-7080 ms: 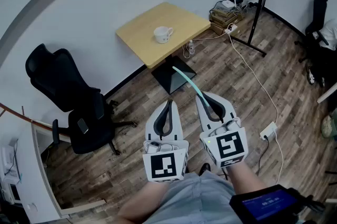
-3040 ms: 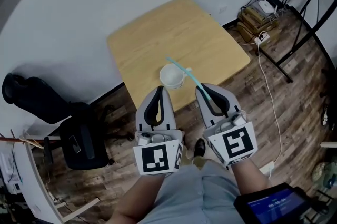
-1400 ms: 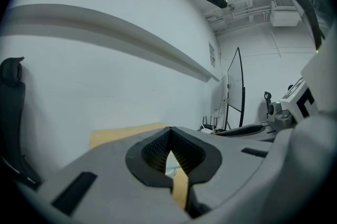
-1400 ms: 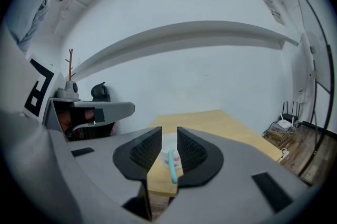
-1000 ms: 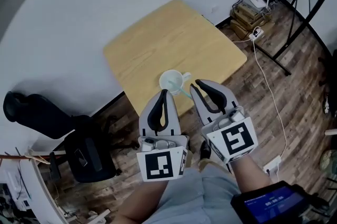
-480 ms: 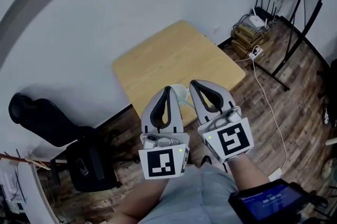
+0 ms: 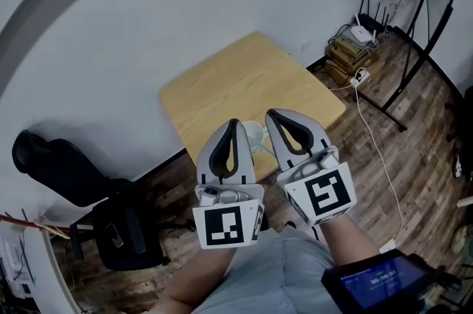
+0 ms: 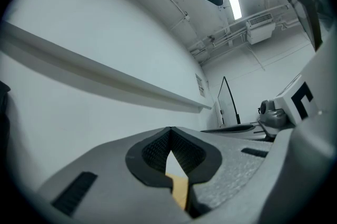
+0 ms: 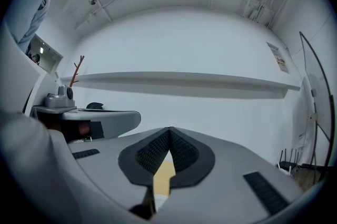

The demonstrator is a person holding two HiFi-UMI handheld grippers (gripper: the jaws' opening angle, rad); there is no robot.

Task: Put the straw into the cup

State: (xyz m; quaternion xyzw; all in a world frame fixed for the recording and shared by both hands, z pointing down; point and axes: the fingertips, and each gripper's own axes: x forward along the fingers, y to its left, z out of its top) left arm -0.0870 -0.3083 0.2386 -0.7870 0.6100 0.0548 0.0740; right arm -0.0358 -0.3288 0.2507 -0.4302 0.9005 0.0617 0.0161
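Note:
A white cup [image 7: 253, 134] stands near the front edge of the light wooden table [image 7: 222, 80], mostly hidden between my two grippers. A thin pale teal straw [image 7: 259, 147] leans out of the cup toward me. My left gripper [image 7: 233, 123] is held up just left of the cup, its jaws shut and empty. My right gripper [image 7: 270, 114] is just right of the cup, jaws closed tip to tip with nothing between them. In the left gripper view the gripper [image 8: 169, 129] shows only a sliver of table through its loop. The right gripper view [image 9: 169, 129] shows the same.
A black office chair [image 7: 66, 165] stands on the wood floor left of the table. A router and stacked boxes [image 7: 353, 46] sit by the wall at the right, with a black stand [image 7: 414, 39] and a white cable [image 7: 377, 150]. A white wall lies behind the table.
The straw went from my right gripper into the cup, and that gripper now holds nothing. Over the last second both grippers rose and closed in around the cup.

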